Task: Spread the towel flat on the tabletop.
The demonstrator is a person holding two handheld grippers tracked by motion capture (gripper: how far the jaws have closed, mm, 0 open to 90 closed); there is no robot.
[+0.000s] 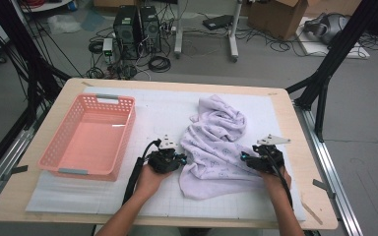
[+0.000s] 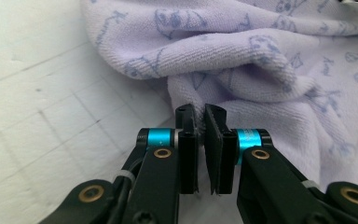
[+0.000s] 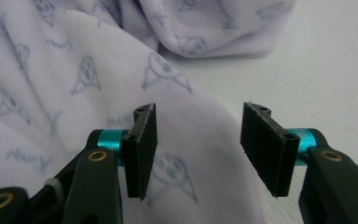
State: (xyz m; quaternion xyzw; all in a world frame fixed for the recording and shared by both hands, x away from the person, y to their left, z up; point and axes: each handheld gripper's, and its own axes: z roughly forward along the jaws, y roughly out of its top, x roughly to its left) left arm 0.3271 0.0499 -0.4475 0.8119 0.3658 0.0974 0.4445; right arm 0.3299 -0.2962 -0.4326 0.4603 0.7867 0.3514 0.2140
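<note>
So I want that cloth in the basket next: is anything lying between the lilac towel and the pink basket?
Nothing visible does. The lilac towel lies crumpled right of the pink basket, with bare white mat between them. The left gripper sits at the towel's near-left edge, on that side.

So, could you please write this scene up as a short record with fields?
surface: white gridded mat on a wooden table
cloth: crumpled lilac towel with a small blue print, lying right of centre
basket: pink plastic basket, empty, left of the towel
left gripper: at the towel's left edge, jaws nearly together; whether cloth is pinched between them cannot be told
right gripper: at the towel's right side, jaws apart over the cloth, gripping nothing
</note>
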